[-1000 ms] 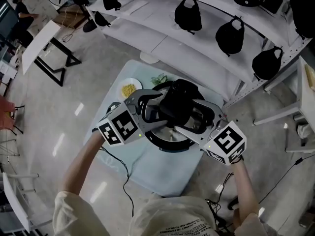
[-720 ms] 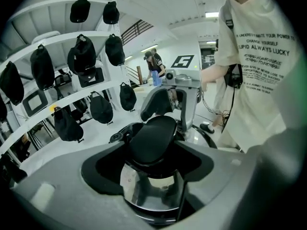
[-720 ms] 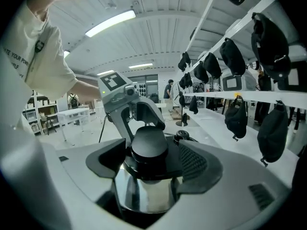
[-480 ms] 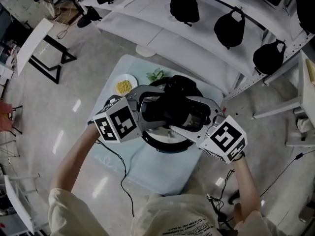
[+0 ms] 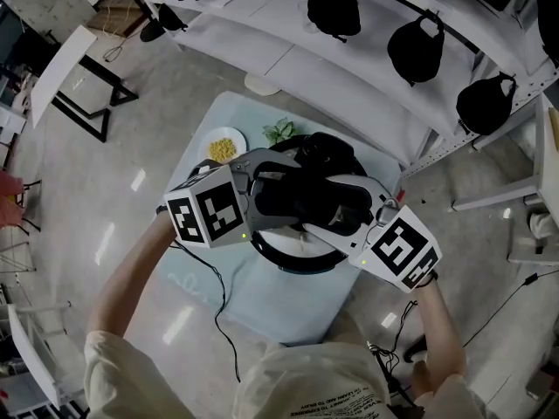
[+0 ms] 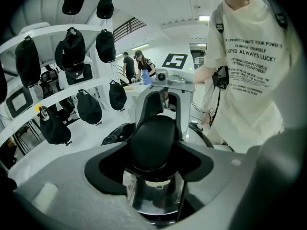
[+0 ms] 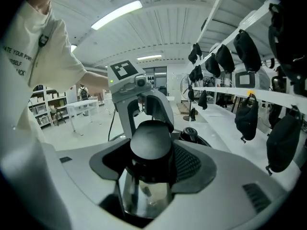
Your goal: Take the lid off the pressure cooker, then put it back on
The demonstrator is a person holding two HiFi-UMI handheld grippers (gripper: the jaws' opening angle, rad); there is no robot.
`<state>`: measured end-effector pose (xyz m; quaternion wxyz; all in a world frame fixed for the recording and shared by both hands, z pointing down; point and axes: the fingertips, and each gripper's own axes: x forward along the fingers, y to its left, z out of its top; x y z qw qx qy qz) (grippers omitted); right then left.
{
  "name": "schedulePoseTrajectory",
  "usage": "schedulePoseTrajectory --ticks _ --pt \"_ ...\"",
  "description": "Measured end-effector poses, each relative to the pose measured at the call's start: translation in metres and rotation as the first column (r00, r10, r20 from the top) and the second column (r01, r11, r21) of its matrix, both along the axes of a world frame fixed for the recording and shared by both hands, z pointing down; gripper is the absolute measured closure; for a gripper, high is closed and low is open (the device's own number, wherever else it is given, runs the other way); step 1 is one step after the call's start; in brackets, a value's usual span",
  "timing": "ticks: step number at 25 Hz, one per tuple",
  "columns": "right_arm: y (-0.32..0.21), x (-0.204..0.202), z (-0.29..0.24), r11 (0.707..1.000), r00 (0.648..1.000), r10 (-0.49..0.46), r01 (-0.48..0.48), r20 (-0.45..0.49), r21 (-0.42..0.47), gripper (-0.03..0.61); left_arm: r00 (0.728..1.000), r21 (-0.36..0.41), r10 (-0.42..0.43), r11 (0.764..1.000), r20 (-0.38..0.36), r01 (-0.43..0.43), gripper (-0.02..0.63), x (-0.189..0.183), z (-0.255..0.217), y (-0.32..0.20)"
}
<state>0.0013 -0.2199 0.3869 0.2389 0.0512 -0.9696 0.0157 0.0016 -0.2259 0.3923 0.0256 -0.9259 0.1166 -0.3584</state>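
The pressure cooker (image 5: 293,258) stands on a small pale table (image 5: 279,308), its lid topped by a black knob (image 5: 306,201). My left gripper (image 5: 278,195) reaches in from the left and my right gripper (image 5: 341,208) from the right, facing each other across the knob. In the left gripper view the knob (image 6: 152,145) sits in the notch between the jaws, with the right gripper (image 6: 168,85) behind it. In the right gripper view the knob (image 7: 150,140) fills the gap and the pads lie against it. The right jaws have just been closing on it.
A white plate with yellow food (image 5: 224,147) and a green sprig (image 5: 279,133) lie on the table's far side. White shelves hung with black caps (image 5: 334,7) curve behind. A cable (image 5: 214,295) trails off the table's left edge. People stand in the distance (image 6: 128,66).
Both grippers have stayed around the lid's knob. The left gripper has tilted a little, its marker cube shifting slightly left and up in the head view.
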Motion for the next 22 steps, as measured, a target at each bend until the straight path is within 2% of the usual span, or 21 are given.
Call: schedulePoseTrajectory --ticks 12,22 --pt "0.0009 -0.0008 0.0031 1.000 1.000 -0.015 0.015 -0.009 0.014 0.307 1.000 -0.011 -0.001 1.000 0.026 0.001 0.316 0.0016 0.0024 -0.0005" --pt "0.0024 -0.0028 -0.0008 0.999 0.999 -0.035 0.035 -0.027 0.011 0.308 0.990 -0.022 0.034 0.999 0.134 -0.031 0.318 -0.0001 0.0008 0.0015"
